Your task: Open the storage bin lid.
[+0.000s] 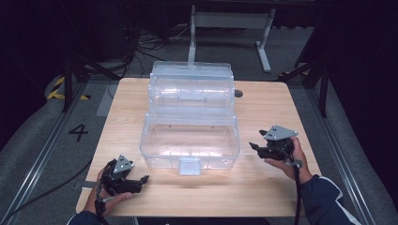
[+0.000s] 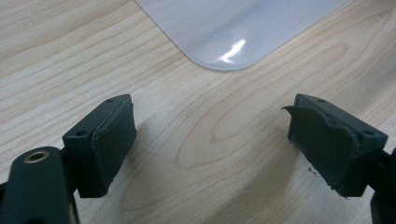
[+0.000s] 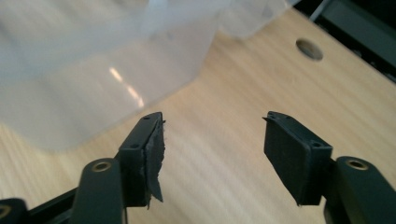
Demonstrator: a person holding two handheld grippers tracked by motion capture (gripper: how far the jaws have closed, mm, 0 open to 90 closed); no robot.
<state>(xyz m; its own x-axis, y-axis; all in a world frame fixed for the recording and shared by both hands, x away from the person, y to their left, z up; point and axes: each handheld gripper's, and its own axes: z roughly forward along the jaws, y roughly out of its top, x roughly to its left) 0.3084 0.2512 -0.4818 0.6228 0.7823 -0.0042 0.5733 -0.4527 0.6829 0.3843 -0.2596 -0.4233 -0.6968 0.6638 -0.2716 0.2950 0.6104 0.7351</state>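
Clear plastic is the trouble here: the storage box (image 1: 190,140) stands open in the middle of the wooden table (image 1: 267,187), its lid tilted back, its walls hard to read against the glare. At the near left corner the left gripper (image 1: 141,180) rests low with jaws spread wide and empty, the box's rounded corner (image 2: 224,56) just beyond them. To the right, the right gripper (image 1: 257,146) hovers beside the box's side wall (image 3: 93,93), jaws also wide, nothing between them. A pad pressed onto that slick wall could likely slip, or shove the light box sideways; a torn pad edge (image 3: 156,186) might worsen the grip.
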